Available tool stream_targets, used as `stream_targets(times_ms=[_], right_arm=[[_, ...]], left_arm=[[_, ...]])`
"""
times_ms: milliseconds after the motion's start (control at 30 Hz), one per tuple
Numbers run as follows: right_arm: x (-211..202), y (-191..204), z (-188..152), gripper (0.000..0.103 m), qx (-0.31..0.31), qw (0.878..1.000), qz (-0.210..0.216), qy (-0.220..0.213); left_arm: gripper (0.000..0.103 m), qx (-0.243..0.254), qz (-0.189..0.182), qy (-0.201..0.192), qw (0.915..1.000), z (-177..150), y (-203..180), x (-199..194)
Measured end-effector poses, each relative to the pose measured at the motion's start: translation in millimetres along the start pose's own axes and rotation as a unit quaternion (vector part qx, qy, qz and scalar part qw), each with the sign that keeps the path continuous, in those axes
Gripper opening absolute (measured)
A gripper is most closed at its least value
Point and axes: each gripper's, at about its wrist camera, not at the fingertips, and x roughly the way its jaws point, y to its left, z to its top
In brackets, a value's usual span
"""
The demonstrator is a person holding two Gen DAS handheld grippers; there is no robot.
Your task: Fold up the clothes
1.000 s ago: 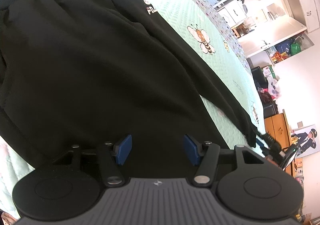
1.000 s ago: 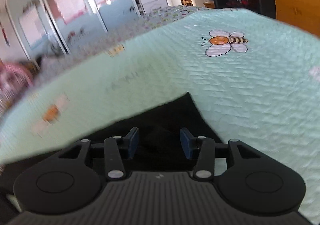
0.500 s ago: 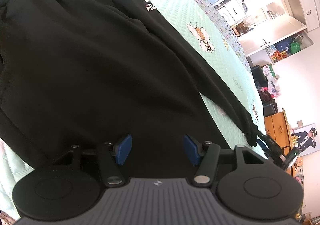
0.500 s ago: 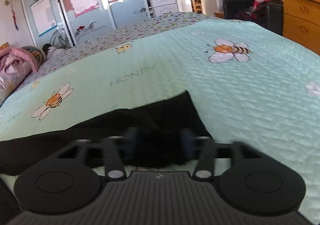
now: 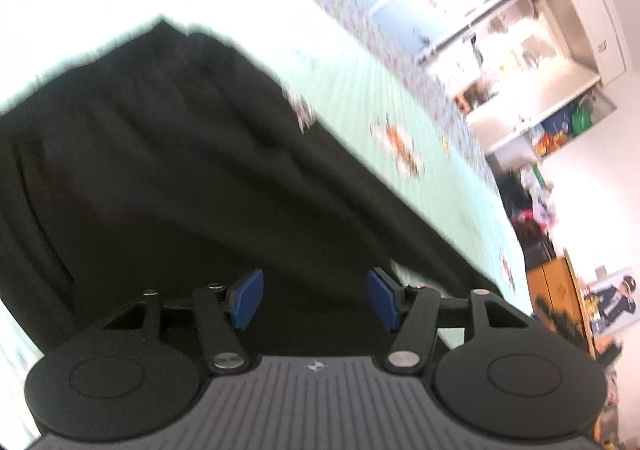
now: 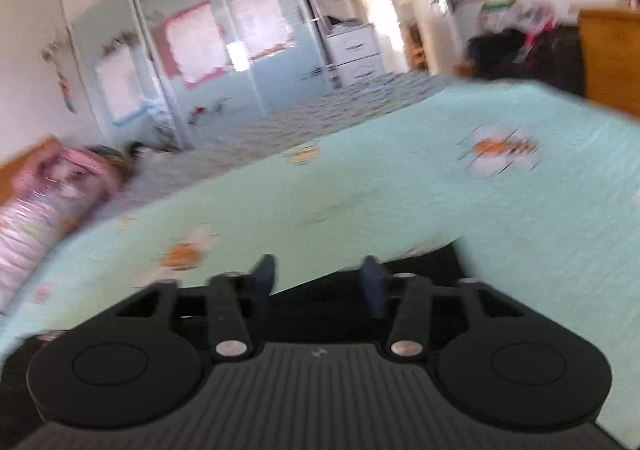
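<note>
Black trousers (image 5: 180, 178) lie spread flat on a mint green bedspread (image 5: 400, 102) printed with bees. In the left wrist view my left gripper (image 5: 315, 290) hovers over the trousers near their lower part. Its blue pads (image 5: 248, 300) stand well apart with nothing between them. In the right wrist view only a black end of the trousers (image 6: 440, 262) shows, low in the frame on the bedspread (image 6: 360, 202). My right gripper (image 6: 318, 274) is above that end, jaws apart, not gripping the cloth. Both views are blurred by motion.
Beyond the bed stands a wardrobe with sliding doors (image 6: 200, 50). A pink quilt (image 6: 48, 202) is bunched at the bed's left end. A wooden dresser (image 6: 608, 54) stands at the right, with open shelves (image 5: 540, 62) and a wooden cabinet (image 5: 552, 290) past the bed's far side.
Both grippers have lifted and tilted upward. The waistband now sits lower in the left view, and the trouser end has dropped toward the bottom of the right view. Neither holds cloth.
</note>
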Motion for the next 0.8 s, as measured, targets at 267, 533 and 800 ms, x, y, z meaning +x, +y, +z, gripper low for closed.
stream_targets(times_ms=[267,533,800], right_arm=[[-7.0,65.0,-105.9,0.054,0.053,0.987,0.096,0.116],[-8.5,82.8,-145.8,0.056,0.026,0.989,0.084,0.119],[-9.0,89.3,-148.3,0.058,-0.005,0.991,0.076,0.107]], left_arm=[[0.066,0.039,0.063,-0.048,0.9961,101.2,33.1,-13.4],[0.066,-0.085,0.048,0.016,0.9951,174.9,112.2,52.5],[0.066,-0.128,-0.032,0.066,0.989,196.9,132.3,104.7]])
